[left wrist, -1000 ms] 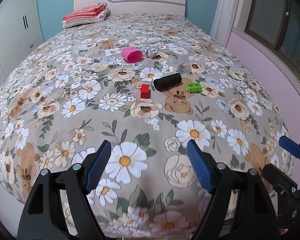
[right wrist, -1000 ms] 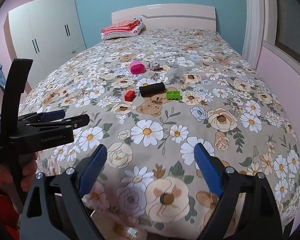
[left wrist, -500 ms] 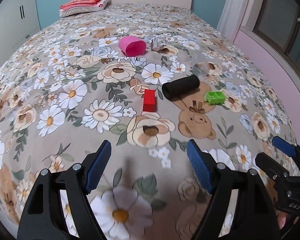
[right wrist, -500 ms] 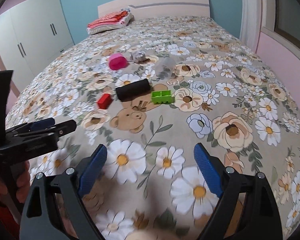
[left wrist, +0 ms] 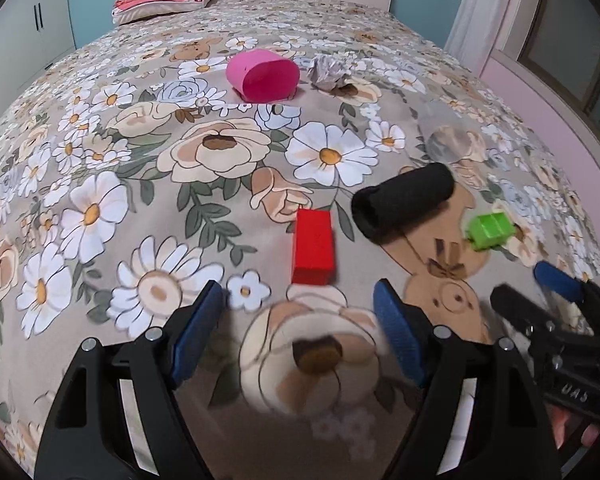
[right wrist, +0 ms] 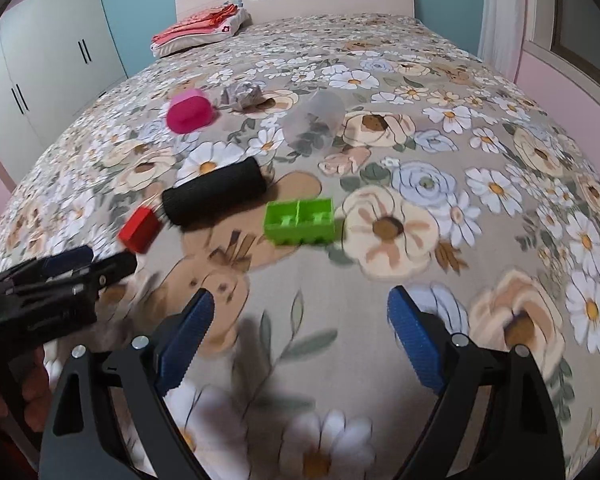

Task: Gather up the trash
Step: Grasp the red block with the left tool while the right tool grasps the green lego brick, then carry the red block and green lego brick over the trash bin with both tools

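Both claws, left gripper (left wrist: 298, 320) and right gripper (right wrist: 300, 326), are hanging released and empty over the floral bedspread (left wrist: 100, 184), crumpled grey paper ball (left wrist: 327, 71) lying just beside the pink plastic cup (left wrist: 262, 75) (far from both).

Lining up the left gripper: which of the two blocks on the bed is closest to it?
The red block, lying just ahead of the open left gripper. The green block sits off to the right, beyond the black roll.
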`<state>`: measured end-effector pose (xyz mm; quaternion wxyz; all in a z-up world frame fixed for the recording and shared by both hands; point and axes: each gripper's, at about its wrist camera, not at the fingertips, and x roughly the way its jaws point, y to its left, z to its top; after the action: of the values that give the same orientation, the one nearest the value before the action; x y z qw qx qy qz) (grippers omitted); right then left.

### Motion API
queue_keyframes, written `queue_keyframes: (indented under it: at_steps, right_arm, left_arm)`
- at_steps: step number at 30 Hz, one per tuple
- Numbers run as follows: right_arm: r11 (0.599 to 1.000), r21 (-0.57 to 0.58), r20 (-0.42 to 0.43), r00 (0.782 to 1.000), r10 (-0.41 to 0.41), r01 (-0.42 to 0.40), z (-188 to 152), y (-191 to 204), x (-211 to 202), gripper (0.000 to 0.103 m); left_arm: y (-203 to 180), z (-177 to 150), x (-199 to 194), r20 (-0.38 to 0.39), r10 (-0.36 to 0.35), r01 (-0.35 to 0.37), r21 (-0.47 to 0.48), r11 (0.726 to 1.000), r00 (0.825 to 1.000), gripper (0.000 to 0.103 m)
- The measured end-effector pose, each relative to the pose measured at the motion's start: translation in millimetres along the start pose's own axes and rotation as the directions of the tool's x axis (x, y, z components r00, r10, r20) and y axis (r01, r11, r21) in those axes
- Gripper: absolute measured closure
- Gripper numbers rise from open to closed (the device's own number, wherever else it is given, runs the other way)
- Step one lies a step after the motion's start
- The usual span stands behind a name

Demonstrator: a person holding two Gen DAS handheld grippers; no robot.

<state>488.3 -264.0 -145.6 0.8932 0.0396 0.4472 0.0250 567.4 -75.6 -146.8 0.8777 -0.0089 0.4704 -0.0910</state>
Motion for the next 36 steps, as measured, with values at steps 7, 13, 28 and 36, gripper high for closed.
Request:
queue_keyframes:
  at_steps: [7, 13, 28, 36]
  right_arm:
    - [1.000, 0.004, -0.002, 1.000, -0.005, 0.005, 23, -3, 29, 0.013]
    - [1.000, 0.003, -0.002, 1.000, -0.020, 0.020, 34, -2, 41, 0.032]
    - [1.000, 0.017, -0.005, 1.000, 0.005, -0.005, 31, 2, 23, 0.058]
    - [1.000, -0.006, 0.028, 1.000, -0.002, 0.002, 27, 14, -29, 0.058]
  left_arm:
    - [0, 11, 17, 0.006, -0.006, 0.006, 0.000, 1.000, 1.000, 0.039]
    - [4, 21, 30, -0.005, -0.022, 0.022, -0.021, 1.000, 1.000, 0.067]
    - [10, 18, 5, -0.010, -0.013, 0.013, -0.046, 0.999, 1.000, 0.083]
    - [10, 11, -45, 0.015, 0.016, -0.016, -0.043, 0.999, 1.000, 0.083]
